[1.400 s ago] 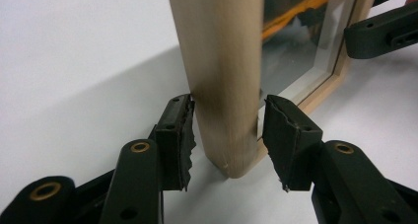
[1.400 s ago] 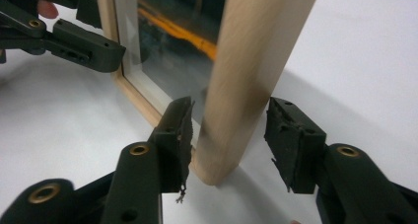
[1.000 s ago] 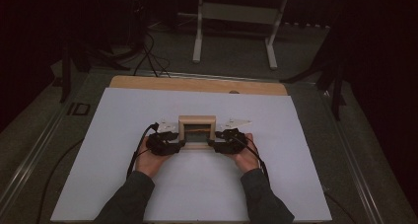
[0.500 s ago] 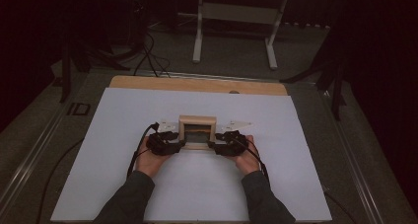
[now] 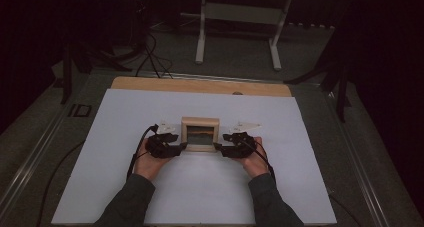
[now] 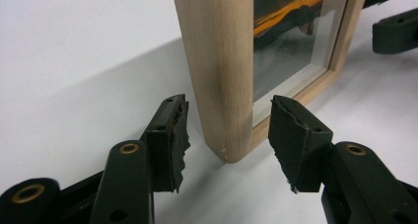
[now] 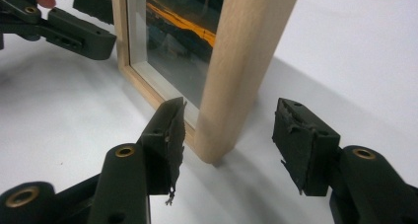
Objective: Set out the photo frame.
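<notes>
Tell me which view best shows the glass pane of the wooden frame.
The left gripper view: the glass pane is close, with orange sand above. The right gripper view shows it more obliquely; the high view shows it small and dim.

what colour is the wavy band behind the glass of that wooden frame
Orange, the wavy band runs between dark layers; the right gripper view shows it best.

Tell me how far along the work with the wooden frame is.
Done, it seems: the wooden frame stands upright on the white sheet. In hand: both grippers flank its lower corners, the left gripper and right gripper each with fingers apart from the wood; their jaws have just been opening, so this looks like a release. Left: probably only drawing both grippers back.
</notes>
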{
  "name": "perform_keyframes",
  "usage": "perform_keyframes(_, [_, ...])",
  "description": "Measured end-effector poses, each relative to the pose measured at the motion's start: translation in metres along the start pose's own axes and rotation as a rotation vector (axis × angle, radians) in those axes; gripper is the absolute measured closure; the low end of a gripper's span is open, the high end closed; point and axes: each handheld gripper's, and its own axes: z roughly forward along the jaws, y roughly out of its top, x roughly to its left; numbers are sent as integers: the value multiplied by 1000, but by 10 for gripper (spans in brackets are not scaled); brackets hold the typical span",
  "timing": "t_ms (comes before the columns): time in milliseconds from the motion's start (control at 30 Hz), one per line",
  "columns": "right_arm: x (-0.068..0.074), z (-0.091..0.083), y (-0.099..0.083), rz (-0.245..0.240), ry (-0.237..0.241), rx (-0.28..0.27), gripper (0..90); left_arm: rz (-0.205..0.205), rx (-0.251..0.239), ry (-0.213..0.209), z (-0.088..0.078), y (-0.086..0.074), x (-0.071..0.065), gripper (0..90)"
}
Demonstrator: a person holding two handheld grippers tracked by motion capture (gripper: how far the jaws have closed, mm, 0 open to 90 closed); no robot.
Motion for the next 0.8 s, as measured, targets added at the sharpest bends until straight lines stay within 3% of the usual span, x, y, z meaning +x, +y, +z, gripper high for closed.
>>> perform_keyframes(467, [-2, -21, -5, -21, -16, -5, 443, -7, -2, 24, -25, -8, 9, 483])
perform_keyframes(800, [-5, -35, -19, -21, -35, 2, 429, -2, 5, 53, -40, -17, 15, 471])
